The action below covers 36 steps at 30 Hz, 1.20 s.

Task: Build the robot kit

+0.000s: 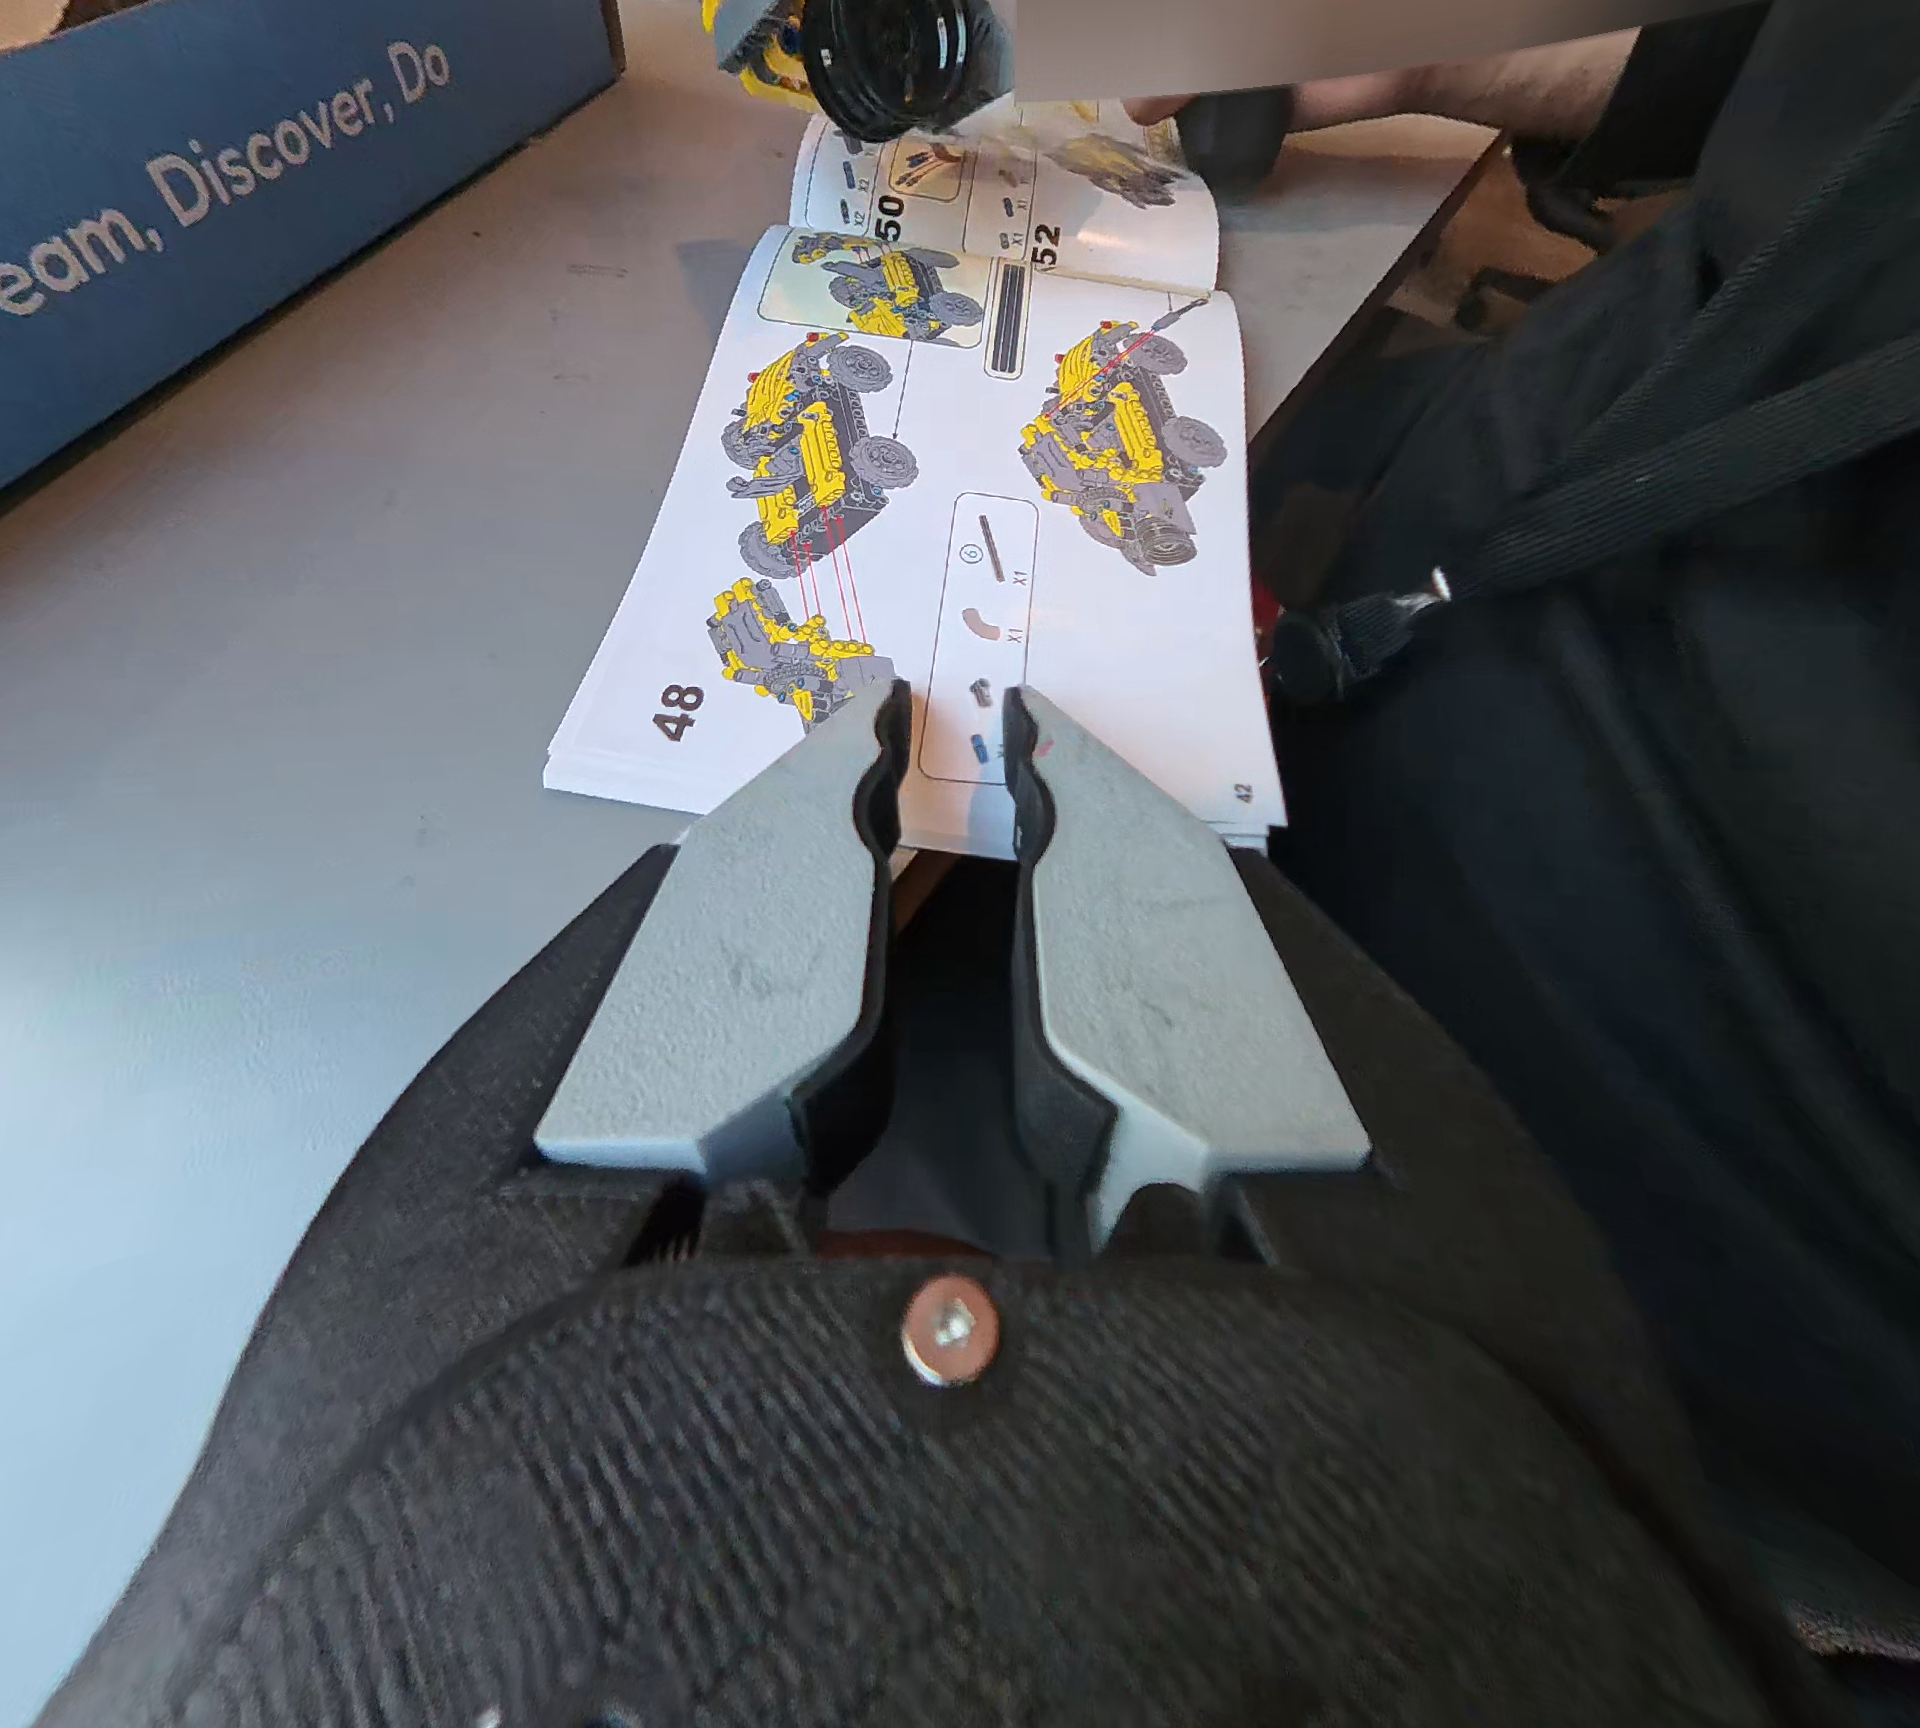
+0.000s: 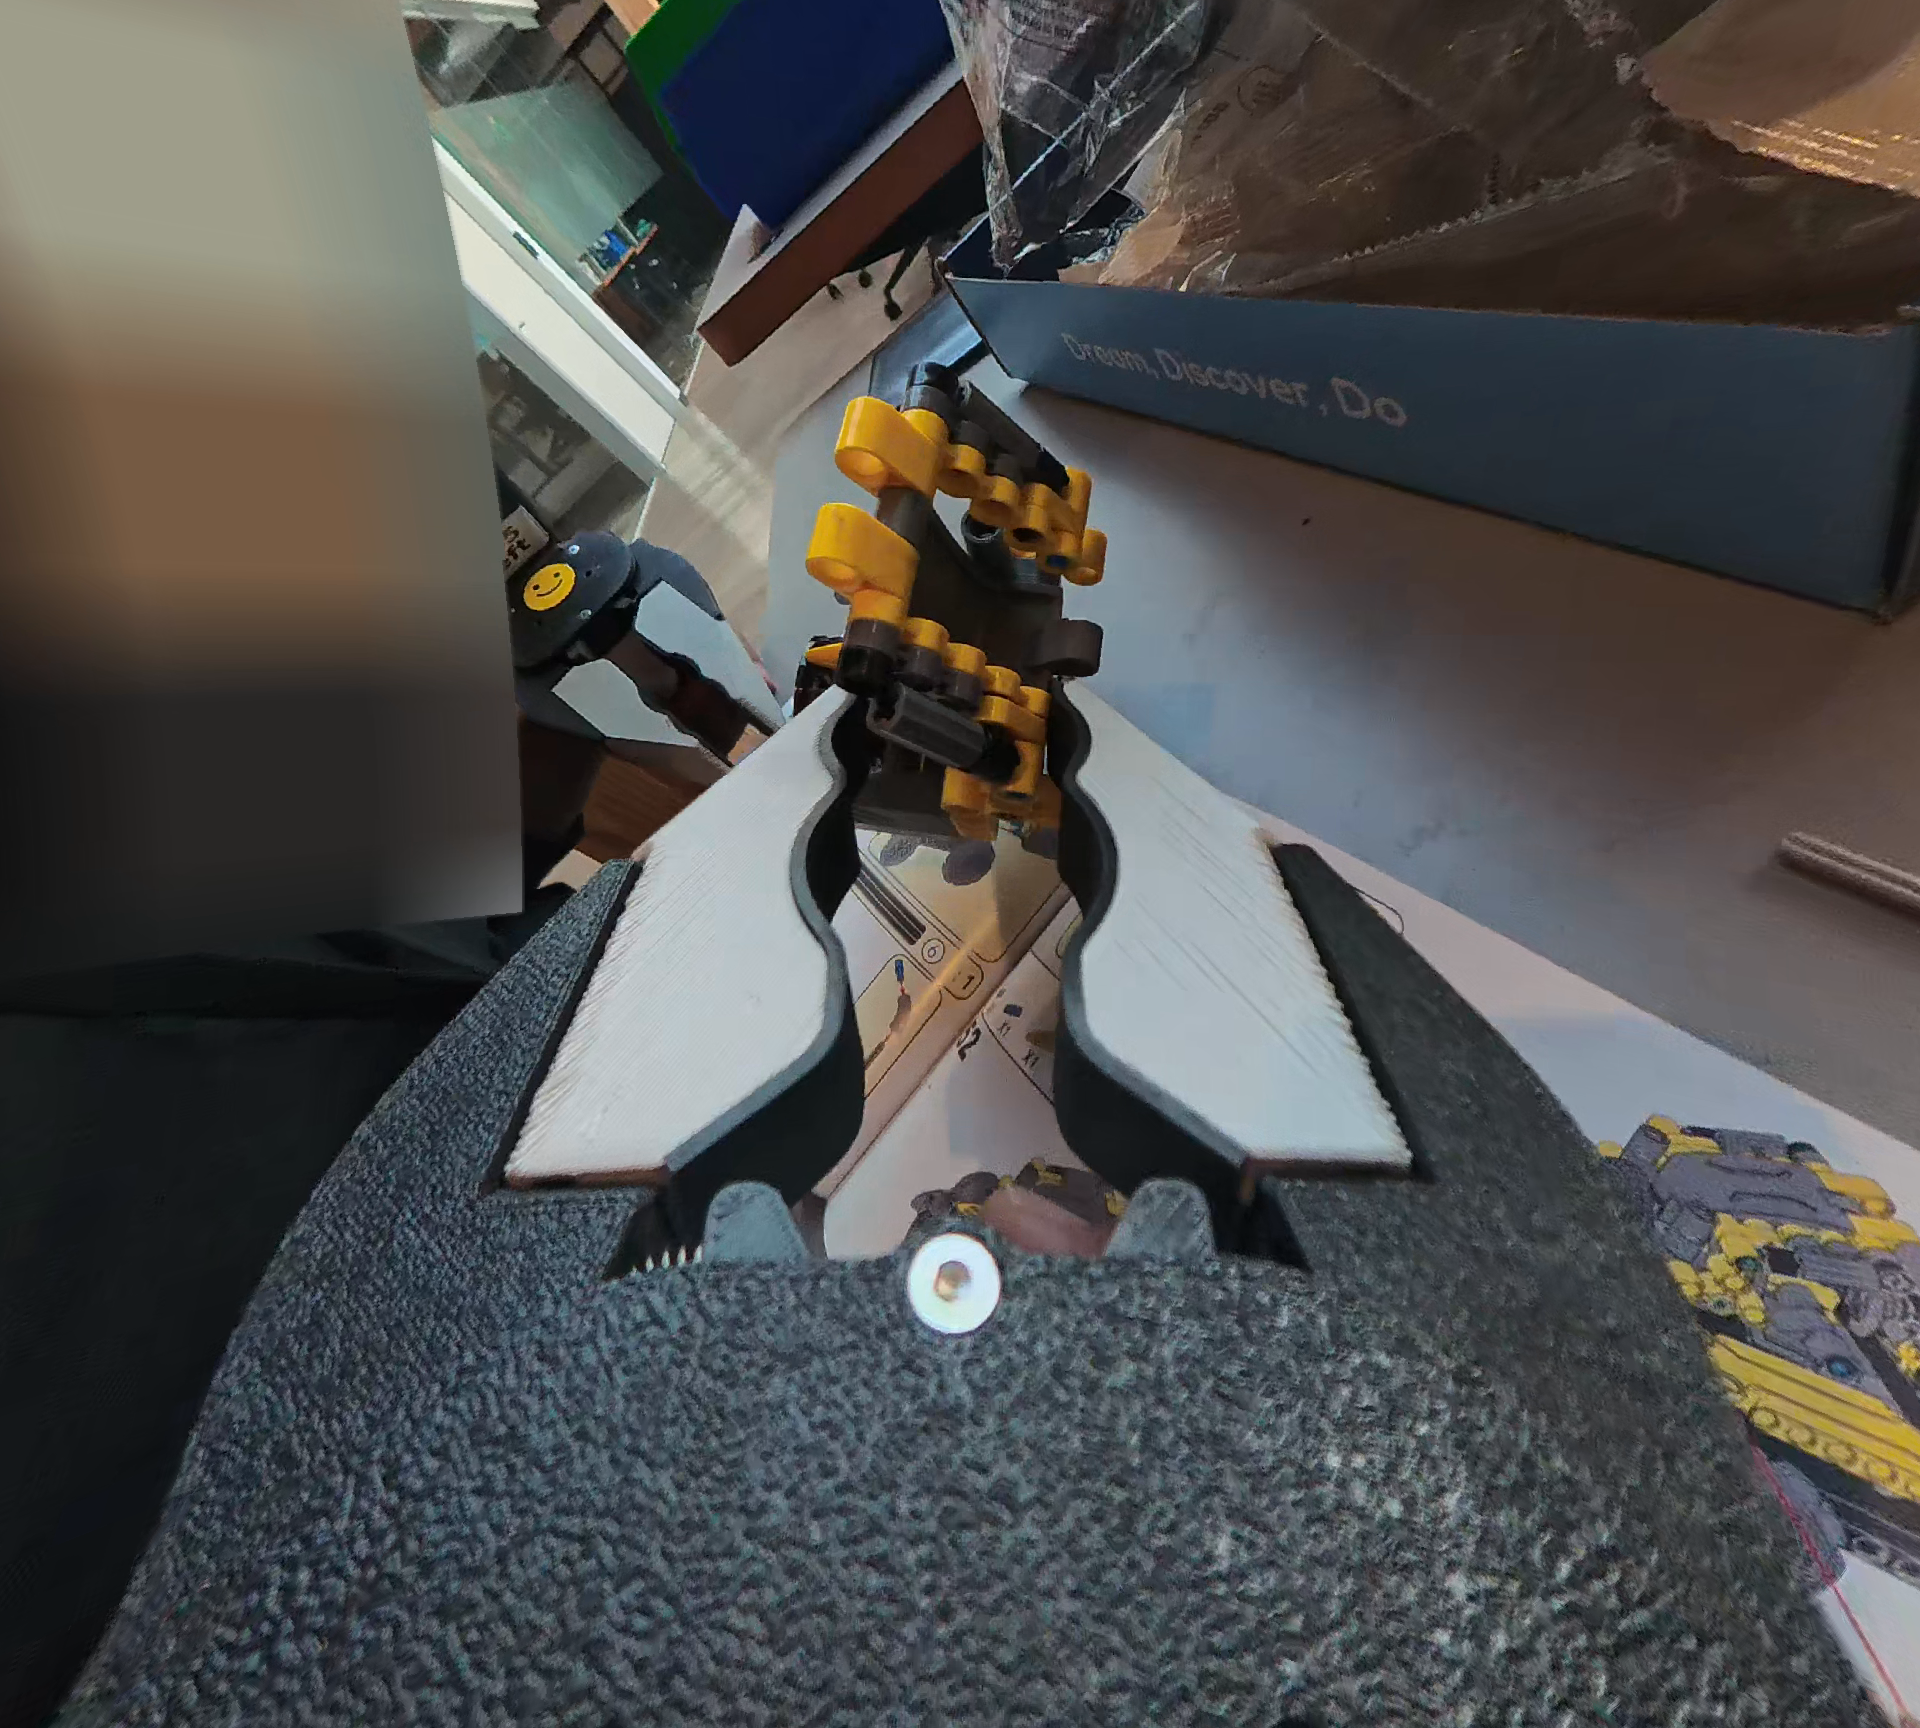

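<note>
Between right gripper (image 2: 951, 722) fingers, frame centre: yellow-grey brick assembly (image 2: 961, 613), clamped. Left gripper (image 1: 956, 707) fingers narrowly parted, empty, over instruction booklet (image 1: 935, 535).

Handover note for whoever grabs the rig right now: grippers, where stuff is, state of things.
Right gripper: shut on the yellow-and-grey brick assembly, held up above the open instruction booklet.
Left gripper: open, empty, tips over the booklet's near edge.
Booklet lies on the grey table; blue cardboard box behind it.
Assembly is partly built; which step is done I can't tell.
</note>
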{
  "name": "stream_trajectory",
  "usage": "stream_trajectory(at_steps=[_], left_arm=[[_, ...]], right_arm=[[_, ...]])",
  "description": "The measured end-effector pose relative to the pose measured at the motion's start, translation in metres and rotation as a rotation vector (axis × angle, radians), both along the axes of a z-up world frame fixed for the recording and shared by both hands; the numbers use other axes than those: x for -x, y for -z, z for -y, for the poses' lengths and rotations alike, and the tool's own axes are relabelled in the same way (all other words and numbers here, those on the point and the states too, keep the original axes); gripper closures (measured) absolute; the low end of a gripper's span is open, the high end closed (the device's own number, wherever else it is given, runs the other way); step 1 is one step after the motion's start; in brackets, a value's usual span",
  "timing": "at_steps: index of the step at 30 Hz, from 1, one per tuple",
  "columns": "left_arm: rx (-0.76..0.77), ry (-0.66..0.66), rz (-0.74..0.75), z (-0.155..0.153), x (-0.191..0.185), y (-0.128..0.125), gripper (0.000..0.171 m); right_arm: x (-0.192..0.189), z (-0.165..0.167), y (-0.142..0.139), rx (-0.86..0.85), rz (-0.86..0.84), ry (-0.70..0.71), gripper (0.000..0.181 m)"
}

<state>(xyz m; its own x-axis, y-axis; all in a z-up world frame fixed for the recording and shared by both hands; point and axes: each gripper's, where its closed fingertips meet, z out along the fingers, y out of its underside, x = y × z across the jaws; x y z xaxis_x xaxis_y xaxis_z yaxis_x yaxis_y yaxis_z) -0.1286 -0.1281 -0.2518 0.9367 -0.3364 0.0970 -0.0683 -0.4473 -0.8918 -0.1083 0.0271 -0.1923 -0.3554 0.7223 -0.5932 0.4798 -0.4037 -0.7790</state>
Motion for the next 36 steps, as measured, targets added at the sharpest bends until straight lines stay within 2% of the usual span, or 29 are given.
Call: stream_trajectory(at_steps=[7, 12, 17, 20, 23, 28, 31, 36], left_arm=[[-0.016, -0.007, 0.040, 0.002, 0.000, 0.000, 0.156], [-0.022, 0.002, 0.037, 0.002, -0.003, -0.003, 0.145], [-0.098, -0.063, 0.078, -0.016, 0.000, -0.032, 0.134], [-0.109, -0.094, -0.008, -0.038, -0.006, -0.052, 0.119], [-0.082, -0.098, -0.012, -0.059, -0.029, -0.060, 0.113], [-0.169, -0.103, 0.189, -0.075, -0.101, -0.071, 0.122], [-0.199, -0.040, 0.276, -0.075, -0.141, -0.070, 0.123], [-0.210, 0.054, 0.286, -0.075, -0.154, -0.066, 0.123]], right_arm=[[-0.002, 0.001, 0.001, 0.002, 0.008, -0.002, 0.149], [-0.005, 0.001, -0.003, -0.002, -0.021, 0.002, 0.149], [-0.017, -0.003, -0.007, -0.050, -0.030, 0.041, 0.149], [-0.029, -0.005, -0.013, -0.088, -0.051, 0.064, 0.149], [-0.044, -0.007, -0.014, -0.106, -0.054, 0.096, 0.149], [-0.075, -0.016, -0.012, -0.140, -0.053, 0.148, 0.149], [-0.088, -0.024, -0.008, -0.150, -0.026, 0.166, 0.149], [-0.091, -0.034, -0.012, -0.152, -0.026, 0.175, 0.149]])
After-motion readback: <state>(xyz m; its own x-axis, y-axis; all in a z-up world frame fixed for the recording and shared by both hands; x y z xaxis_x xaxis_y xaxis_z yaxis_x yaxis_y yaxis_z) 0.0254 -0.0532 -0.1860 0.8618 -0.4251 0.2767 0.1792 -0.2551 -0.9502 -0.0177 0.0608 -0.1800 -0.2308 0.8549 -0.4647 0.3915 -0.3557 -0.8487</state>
